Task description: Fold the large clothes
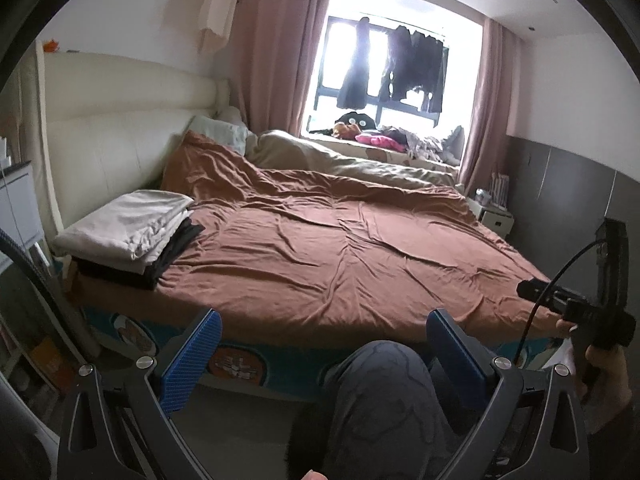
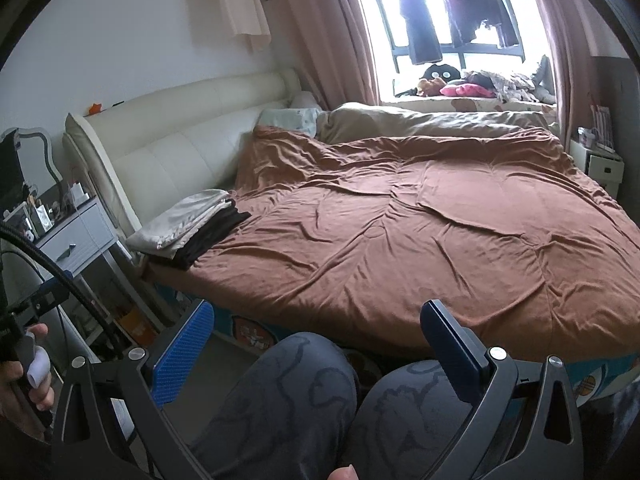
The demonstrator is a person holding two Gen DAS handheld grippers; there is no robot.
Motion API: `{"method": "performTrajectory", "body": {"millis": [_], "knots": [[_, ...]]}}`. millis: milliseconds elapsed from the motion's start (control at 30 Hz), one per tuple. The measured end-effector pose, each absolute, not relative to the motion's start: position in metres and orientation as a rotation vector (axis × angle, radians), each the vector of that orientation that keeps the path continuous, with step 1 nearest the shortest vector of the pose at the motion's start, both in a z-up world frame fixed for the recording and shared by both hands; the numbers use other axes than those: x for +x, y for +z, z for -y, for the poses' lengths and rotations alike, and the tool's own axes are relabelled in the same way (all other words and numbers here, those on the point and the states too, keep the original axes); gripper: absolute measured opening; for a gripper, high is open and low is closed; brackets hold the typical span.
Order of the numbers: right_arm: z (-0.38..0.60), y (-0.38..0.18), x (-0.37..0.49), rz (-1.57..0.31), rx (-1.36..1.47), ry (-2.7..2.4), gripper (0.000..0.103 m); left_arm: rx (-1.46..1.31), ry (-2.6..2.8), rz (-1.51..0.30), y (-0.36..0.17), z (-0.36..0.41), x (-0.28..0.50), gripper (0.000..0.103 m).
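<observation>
A stack of folded clothes, white point(image 1: 132, 224) over black point(image 1: 168, 256), lies on the near left corner of the bed; it also shows in the right wrist view point(image 2: 188, 220). A brown cover point(image 1: 340, 248) point(image 2: 420, 232) is spread over the bed. My left gripper point(image 1: 324, 320) is open and empty, held off the foot of the bed above the person's knee point(image 1: 384, 400). My right gripper point(image 2: 320, 312) is open and empty, above both knees point(image 2: 280, 392). The right gripper's body shows at the right edge of the left wrist view point(image 1: 576, 308).
A cream headboard point(image 1: 120, 120) lines the left. A beige duvet point(image 1: 360, 164) and pillow point(image 1: 220, 132) lie at the far side. A window sill point(image 2: 480, 92) holds a pile of clothes and toys. Nightstands stand at left point(image 2: 76, 236) and right point(image 2: 600, 164).
</observation>
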State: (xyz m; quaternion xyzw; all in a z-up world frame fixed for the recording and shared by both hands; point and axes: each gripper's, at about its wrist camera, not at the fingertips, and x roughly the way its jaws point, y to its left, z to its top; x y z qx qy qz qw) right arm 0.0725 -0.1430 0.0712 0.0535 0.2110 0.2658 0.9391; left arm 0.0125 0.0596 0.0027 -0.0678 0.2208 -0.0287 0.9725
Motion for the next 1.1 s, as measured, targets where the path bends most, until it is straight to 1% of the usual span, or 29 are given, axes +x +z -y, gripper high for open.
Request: {"method": "performTrajectory", "body": {"millis": [267,1100], "knots": [[0.1386,0.0691,0.0767,-0.437,0.115,0.554,0.103,-0.148,-0.031,-0.423,0.0078,-0.0603,0.0076,0.103],[0.1408,0.0694,0.0781,-0.444,0.126,0.573,0.103,-0.125,-0.028,-0.433,0.0100,-0.0580,0.0094,0.103]]}}
